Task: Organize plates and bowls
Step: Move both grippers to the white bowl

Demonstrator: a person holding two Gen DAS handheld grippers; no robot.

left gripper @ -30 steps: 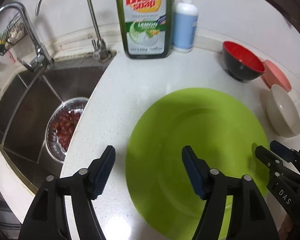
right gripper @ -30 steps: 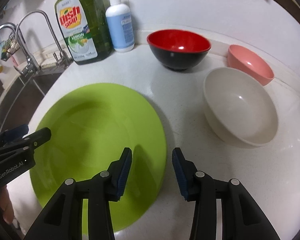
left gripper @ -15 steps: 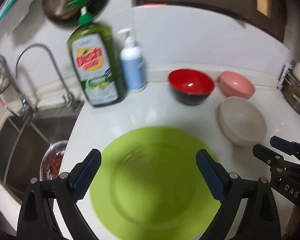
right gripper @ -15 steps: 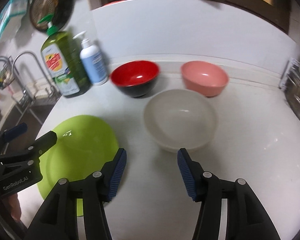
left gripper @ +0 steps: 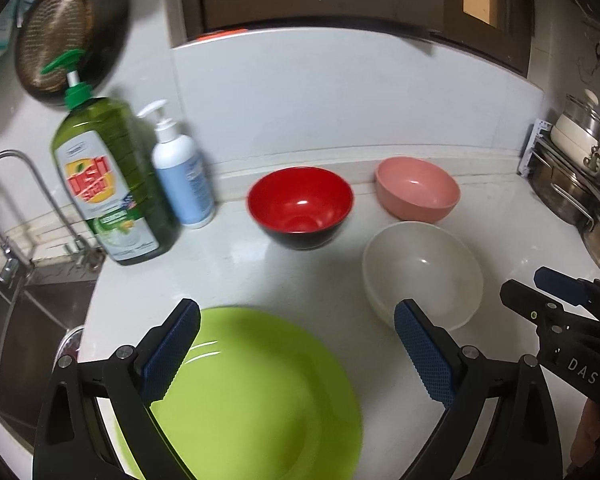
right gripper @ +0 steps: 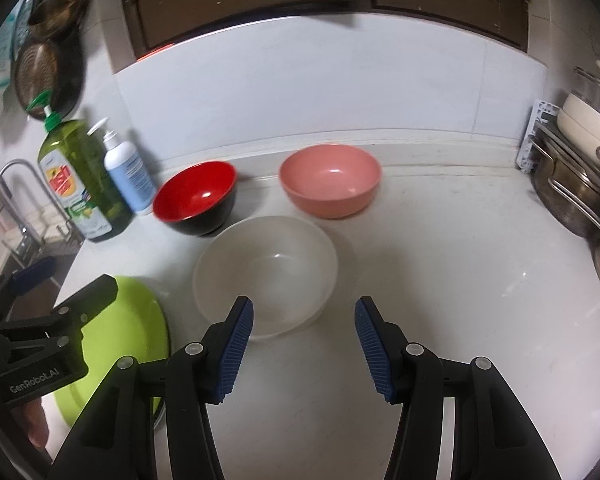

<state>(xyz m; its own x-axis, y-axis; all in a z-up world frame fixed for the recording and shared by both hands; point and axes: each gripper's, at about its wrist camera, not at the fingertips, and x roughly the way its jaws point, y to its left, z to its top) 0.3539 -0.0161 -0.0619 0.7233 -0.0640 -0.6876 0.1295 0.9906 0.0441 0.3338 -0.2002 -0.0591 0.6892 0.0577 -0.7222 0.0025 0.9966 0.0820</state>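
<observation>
Green plate (left gripper: 256, 396) beneath gaping left gripper (left gripper: 296, 354); both untouching.

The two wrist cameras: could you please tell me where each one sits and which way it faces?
Left wrist: on the left claw, open above the green plate; a fingertip shows at the right edge.
Right wrist: on the right claw, open, facing the white bowl.
Shared: plate, white, red and pink bowls, each other's claw.
</observation>
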